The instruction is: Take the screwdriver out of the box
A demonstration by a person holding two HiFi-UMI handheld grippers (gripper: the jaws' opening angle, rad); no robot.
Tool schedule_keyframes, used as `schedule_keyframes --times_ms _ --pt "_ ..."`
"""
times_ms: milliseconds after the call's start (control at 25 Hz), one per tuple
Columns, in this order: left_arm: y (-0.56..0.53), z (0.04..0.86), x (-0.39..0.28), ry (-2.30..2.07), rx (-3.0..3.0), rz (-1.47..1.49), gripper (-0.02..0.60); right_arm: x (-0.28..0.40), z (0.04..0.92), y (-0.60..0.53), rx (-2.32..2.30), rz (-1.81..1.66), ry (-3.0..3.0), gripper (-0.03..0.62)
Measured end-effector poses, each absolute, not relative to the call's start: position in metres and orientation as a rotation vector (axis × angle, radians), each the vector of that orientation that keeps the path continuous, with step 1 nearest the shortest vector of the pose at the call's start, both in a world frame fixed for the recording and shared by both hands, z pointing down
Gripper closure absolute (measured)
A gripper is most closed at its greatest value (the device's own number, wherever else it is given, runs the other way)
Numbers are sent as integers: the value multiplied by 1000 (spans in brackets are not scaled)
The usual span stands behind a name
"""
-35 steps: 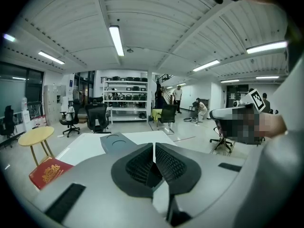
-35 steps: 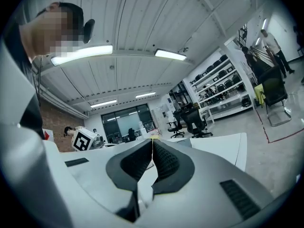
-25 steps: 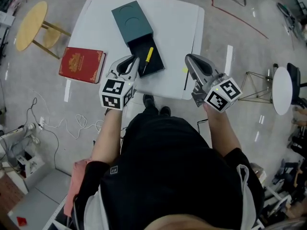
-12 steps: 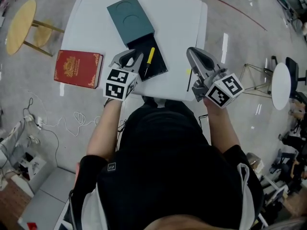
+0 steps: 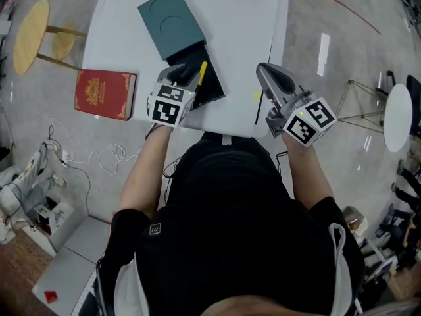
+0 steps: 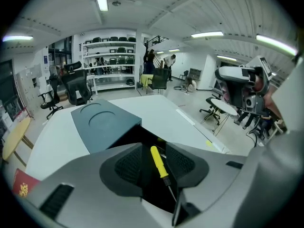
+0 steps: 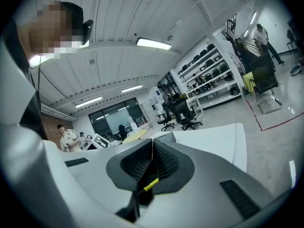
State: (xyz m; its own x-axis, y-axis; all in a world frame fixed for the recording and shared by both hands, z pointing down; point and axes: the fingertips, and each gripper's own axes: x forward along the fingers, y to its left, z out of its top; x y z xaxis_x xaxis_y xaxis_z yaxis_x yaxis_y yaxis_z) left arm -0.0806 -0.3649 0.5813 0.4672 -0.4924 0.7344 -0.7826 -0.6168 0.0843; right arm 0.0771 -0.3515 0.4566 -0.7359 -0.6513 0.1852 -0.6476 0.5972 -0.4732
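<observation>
A dark teal box (image 5: pixel 170 22) lies on the white table (image 5: pixel 243 31), with its black inner tray (image 5: pixel 212 92) slid out toward me. The yellow-handled screwdriver (image 5: pixel 202 73) lies in the tray. My left gripper (image 5: pixel 186 76) hangs over the tray's near left part, and its jaws have just been opening. In the left gripper view the screwdriver (image 6: pixel 159 161) shows in the gap between the open left gripper (image 6: pixel 154 164) pads, untouched. My right gripper (image 5: pixel 263 71) is shut and empty, to the right of the tray over the table. In the right gripper view, the right gripper (image 7: pixel 152 144) has its tips meeting.
A red book (image 5: pixel 105 94) lies by the table's left edge. A thin black strip (image 5: pixel 258 107) and a small yellow mark (image 5: pixel 253 96) sit on the table under my right gripper. A round wooden stool (image 5: pixel 33 35) stands far left, a small white round table (image 5: pixel 396 117) far right.
My left gripper has moved forward and down over the black tray, and its jaws have gone from shut to open. My right gripper has shifted slightly and stays shut.
</observation>
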Motion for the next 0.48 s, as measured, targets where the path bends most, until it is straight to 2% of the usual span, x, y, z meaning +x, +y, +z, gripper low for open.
schedule_keyframes --times_ms 480 --pt "-358 638 -69 -1018 2205 1250 411 111 475 -345 -1160 -898 2765 565"
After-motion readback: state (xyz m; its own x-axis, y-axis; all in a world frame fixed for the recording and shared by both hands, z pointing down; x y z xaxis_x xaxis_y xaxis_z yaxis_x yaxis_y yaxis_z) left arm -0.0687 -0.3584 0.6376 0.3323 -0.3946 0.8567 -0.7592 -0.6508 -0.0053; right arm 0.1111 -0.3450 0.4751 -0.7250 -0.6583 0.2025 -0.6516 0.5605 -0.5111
